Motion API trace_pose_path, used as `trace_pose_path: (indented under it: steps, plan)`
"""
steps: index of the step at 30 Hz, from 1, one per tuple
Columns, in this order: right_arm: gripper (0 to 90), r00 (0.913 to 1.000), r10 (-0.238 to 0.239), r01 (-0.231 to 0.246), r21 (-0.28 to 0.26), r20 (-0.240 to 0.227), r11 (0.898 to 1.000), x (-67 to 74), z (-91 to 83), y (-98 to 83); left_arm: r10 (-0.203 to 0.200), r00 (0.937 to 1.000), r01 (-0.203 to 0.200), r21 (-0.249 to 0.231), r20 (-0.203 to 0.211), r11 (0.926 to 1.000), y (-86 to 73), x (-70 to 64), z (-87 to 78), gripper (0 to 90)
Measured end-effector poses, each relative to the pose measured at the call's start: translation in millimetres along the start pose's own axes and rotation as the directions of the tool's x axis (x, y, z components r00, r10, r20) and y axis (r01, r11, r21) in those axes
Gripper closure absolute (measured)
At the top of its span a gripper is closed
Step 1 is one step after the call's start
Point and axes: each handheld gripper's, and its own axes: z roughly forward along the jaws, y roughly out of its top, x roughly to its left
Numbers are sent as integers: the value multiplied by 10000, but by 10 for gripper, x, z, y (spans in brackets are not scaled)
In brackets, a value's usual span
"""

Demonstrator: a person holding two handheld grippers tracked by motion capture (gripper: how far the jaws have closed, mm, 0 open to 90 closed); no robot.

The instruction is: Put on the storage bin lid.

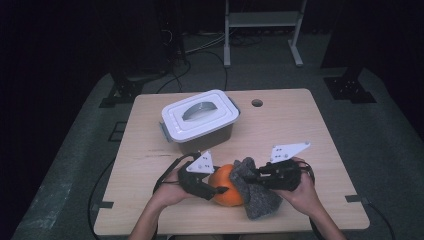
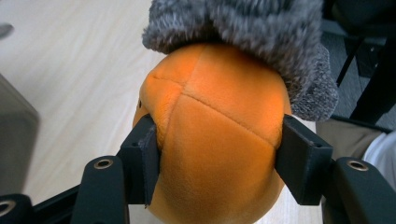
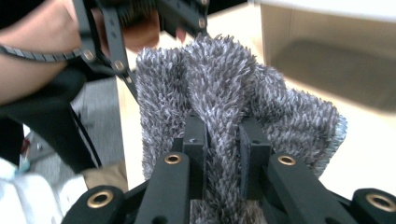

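the orange ball is being clamped at the table's near edge by the left gripper, while the grey cloth draped against it is being pinched by the right gripper.

Shaggy grey cloth drapes the smooth orange plush ball.
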Motion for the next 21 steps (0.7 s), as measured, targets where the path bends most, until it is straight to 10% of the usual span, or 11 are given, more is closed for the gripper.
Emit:
trace_pose_path:
  steps: [14,21]
  plan:
    - [767,9974,502,-488,272,-520,9984,-99,-6,-171,-923,9901,975,-451,1060,9942,-173,154,101,76]
    - [767,9947,797,-779,297,-655,9965,-171,-35,-225,-772,9906,879,-929,1132,9918,-235,181,28,340]
